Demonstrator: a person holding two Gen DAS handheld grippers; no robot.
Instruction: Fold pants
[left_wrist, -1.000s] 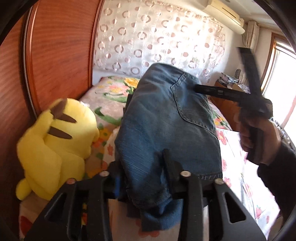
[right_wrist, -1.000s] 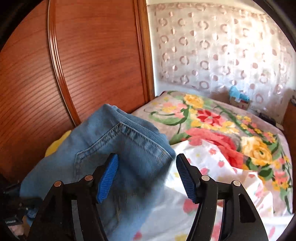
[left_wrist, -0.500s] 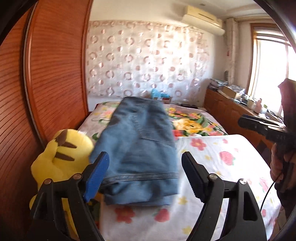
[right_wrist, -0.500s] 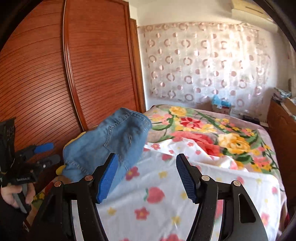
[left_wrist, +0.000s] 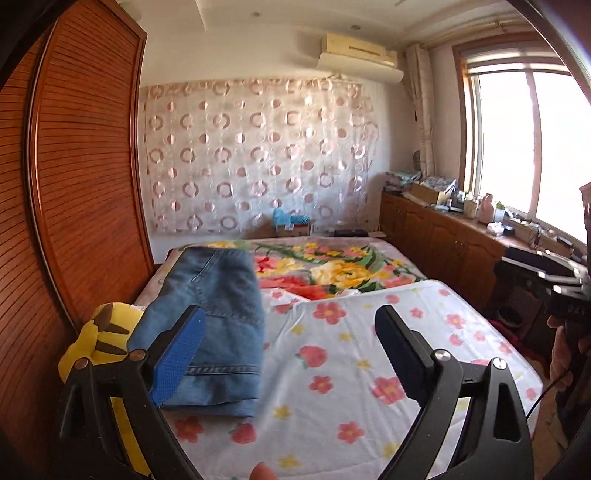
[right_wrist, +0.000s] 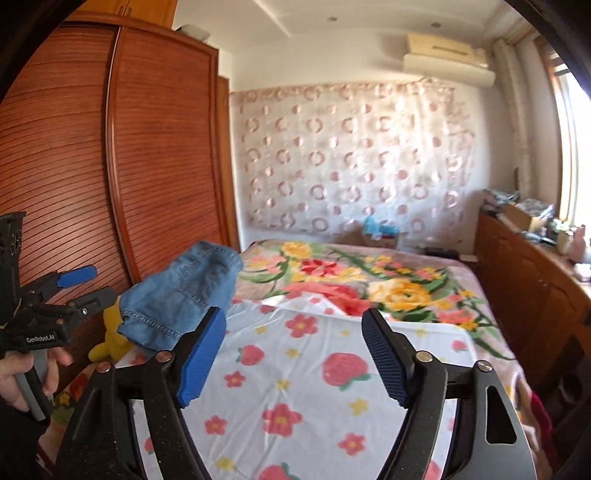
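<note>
The folded blue jeans (left_wrist: 218, 314) lie in a stack on the left side of the bed, partly on a yellow plush toy (left_wrist: 99, 332). They also show in the right wrist view (right_wrist: 184, 295). My left gripper (left_wrist: 288, 354) is open and empty, held back from the bed with the jeans just beyond its left finger. It also shows at the left edge of the right wrist view (right_wrist: 83, 284). My right gripper (right_wrist: 295, 358) is open and empty above the flowered sheet (right_wrist: 314, 387), right of the jeans.
A wooden slatted wardrobe (left_wrist: 74, 184) runs along the left of the bed. A flowered blanket (left_wrist: 332, 266) covers the far half. A low wooden cabinet (left_wrist: 443, 240) with clutter stands at the right under the window. A patterned curtain (left_wrist: 258, 158) hangs behind.
My left gripper let go of the jeans and opened. Both grippers pulled back from the bed. The jeans now rest on the bed and the plush toy.
</note>
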